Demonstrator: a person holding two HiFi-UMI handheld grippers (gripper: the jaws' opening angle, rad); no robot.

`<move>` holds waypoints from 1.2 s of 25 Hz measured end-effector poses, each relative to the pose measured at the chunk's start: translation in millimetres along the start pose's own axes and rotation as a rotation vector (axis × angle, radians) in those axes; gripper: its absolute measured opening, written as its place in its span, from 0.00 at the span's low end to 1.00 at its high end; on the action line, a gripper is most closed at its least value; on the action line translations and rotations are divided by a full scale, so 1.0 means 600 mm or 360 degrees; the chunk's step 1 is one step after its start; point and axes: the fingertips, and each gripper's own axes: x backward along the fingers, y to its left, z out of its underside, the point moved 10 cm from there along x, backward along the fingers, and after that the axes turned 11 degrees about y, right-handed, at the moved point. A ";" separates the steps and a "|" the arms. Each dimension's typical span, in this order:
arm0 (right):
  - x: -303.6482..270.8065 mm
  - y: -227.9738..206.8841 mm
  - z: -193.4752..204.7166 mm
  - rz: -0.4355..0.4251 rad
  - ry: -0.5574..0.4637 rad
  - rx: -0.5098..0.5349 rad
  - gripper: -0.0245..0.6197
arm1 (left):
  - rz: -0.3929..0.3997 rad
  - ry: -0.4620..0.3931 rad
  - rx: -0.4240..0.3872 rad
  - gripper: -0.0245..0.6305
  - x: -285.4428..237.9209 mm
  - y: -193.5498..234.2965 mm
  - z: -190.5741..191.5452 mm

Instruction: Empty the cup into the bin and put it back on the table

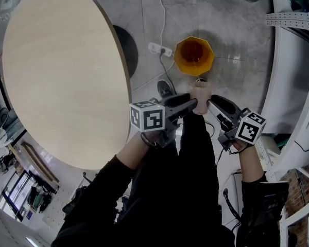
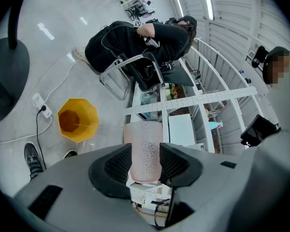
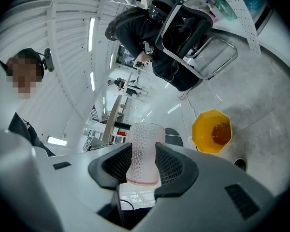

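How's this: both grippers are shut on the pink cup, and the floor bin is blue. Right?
Not quite: the bin is yellow, as the head view shows. Both the left gripper and right gripper are shut on the pink cup.

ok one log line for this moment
left gripper: shut on cup | right gripper: shut on cup | cup: in air, off table, close to yellow bin | task: cup not yet back on table

The cup is pale translucent pink, studded with small dots. The bin, at twelve o'clock from it, is yellow with an orange-brown inside. The desk, at ten o'clock, is pale beige wood. The left gripper and right gripper are grey with black ribbed pads and black-and-white marker cubes.
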 end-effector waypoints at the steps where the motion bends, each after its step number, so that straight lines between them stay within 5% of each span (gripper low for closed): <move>1: 0.000 0.001 -0.001 0.0004 0.0008 -0.0009 0.29 | 0.0002 0.0002 0.0013 0.33 0.001 0.000 0.000; 16: -0.001 0.015 -0.004 0.0089 0.0084 -0.0151 0.29 | -0.0003 0.0048 0.0154 0.33 0.009 -0.004 -0.001; 30: 0.014 0.009 -0.005 0.0047 0.0066 -0.0175 0.29 | -0.0015 0.0049 0.0132 0.33 -0.005 -0.018 -0.006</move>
